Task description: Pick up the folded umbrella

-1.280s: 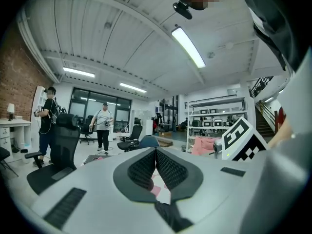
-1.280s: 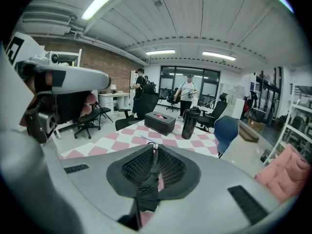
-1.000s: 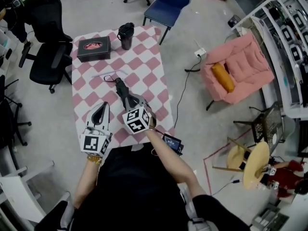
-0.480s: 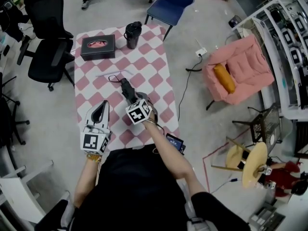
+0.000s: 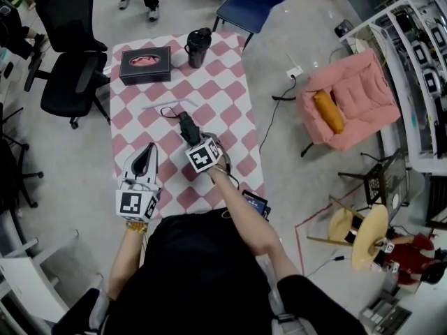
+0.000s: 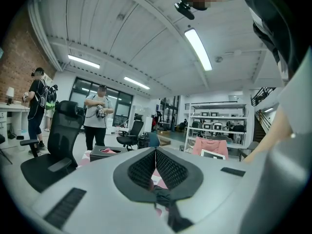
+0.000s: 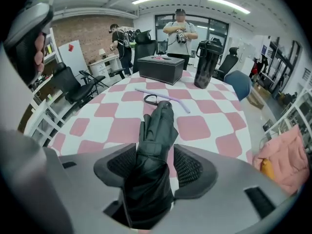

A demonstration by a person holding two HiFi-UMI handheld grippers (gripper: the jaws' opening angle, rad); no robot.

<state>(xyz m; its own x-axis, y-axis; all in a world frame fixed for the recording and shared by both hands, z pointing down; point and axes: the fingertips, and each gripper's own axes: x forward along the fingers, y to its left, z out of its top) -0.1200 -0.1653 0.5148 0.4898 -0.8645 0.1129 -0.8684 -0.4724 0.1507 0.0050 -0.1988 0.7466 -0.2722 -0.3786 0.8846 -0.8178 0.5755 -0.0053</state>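
Observation:
The folded black umbrella [image 5: 186, 126] lies on the pink-and-white checked table [image 5: 225, 103], its strap loop toward the far side. My right gripper [image 5: 193, 142] points steeply down over its near end. In the right gripper view the umbrella [image 7: 158, 126] runs between the jaws of that gripper [image 7: 155, 151], which are opening; the right pad stands clear of the fabric. My left gripper [image 5: 145, 153] hovers level at the table's left edge, and in its own view the left gripper [image 6: 155, 150] is shut on nothing.
At the table's far end stand a black box [image 5: 144, 65] and a dark tumbler [image 5: 198, 47]. A lilac stick [image 5: 165, 104] lies beyond the umbrella. A phone [image 5: 253, 203] sits at the near right corner. Office chairs [image 5: 68, 82] and people surround the table.
My right gripper has come down toward the table with the umbrella's near end. The left gripper has drifted slightly along the table's left edge.

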